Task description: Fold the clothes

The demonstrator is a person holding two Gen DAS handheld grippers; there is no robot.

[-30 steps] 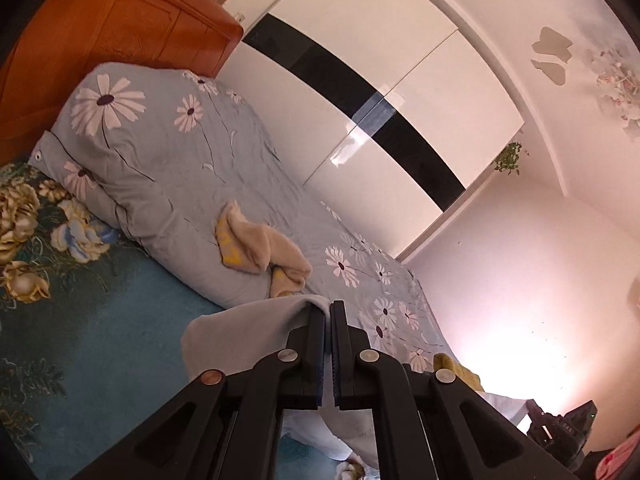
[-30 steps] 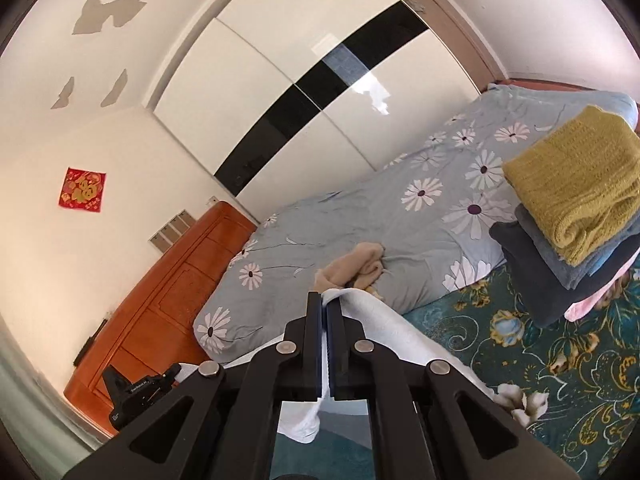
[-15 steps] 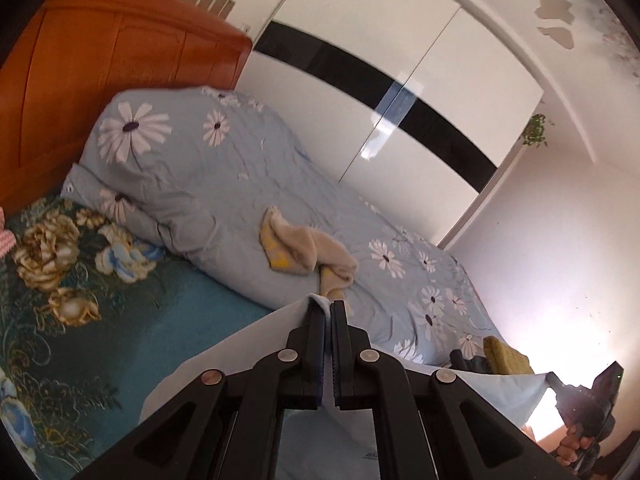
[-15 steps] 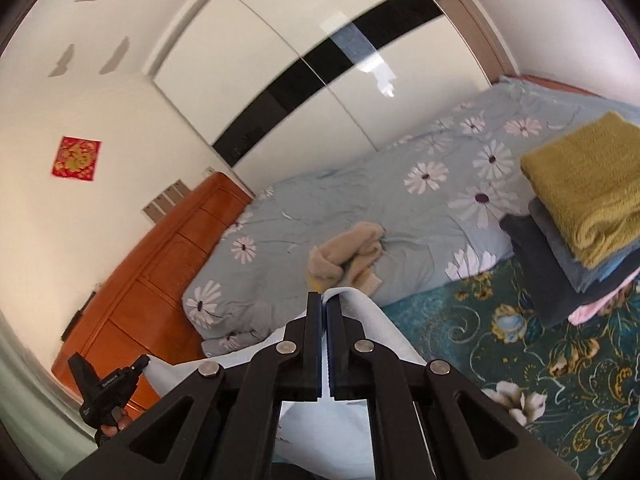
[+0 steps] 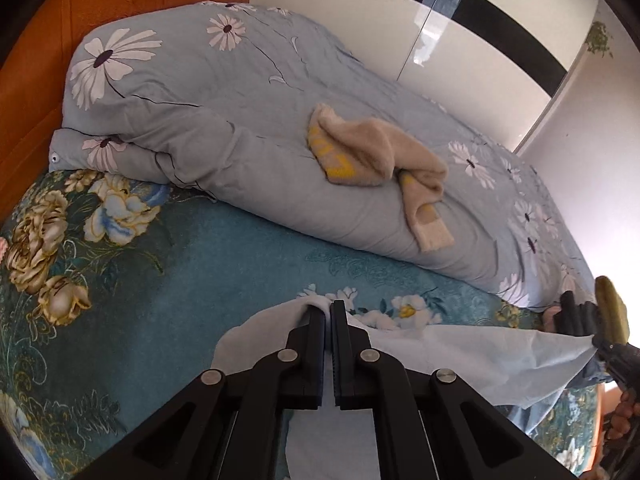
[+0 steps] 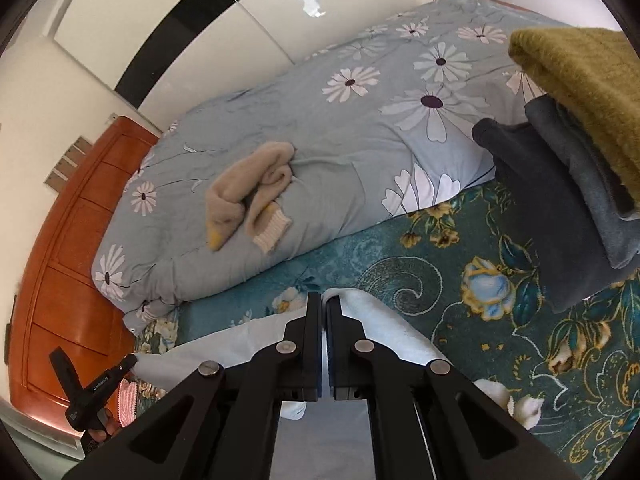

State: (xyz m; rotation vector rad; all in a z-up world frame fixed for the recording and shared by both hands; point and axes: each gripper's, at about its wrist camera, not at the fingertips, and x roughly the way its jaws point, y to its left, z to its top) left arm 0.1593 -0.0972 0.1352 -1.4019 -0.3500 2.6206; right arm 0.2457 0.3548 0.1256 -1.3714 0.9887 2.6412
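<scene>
- While both grippers pinched the same pale blue garment [image 5: 460, 344], its upper edge ran stretched between them above the teal floral bedspread [image 5: 224, 248], so the step in hand looked like spreading the cloth flat before any fold.
- The left gripper [image 5: 330, 307] had its jaws drawn narrow on one corner of the cloth, a tuft of fabric poking out at the tips.
- The right gripper [image 6: 323, 300] was likewise clamped tight on the opposite corner, white-blue cloth bunched at the tip beside its right finger.
- The garment hung low over the bedspread, just short of the grey daisy-print quilt [image 6: 360, 128]; whether its lower part already lay on the bed could not be told.
- A crumpled beige sweater [image 5: 372, 156] lay on the quilt, well apart from the held cloth and apparently not yet folded.
- A stack of folded clothes [image 6: 568, 152], mustard on top of dark grey, sat on the bedspread to the right.
- The next move probably called for setting the edge down taut and even, both corners level, before letting go.
</scene>
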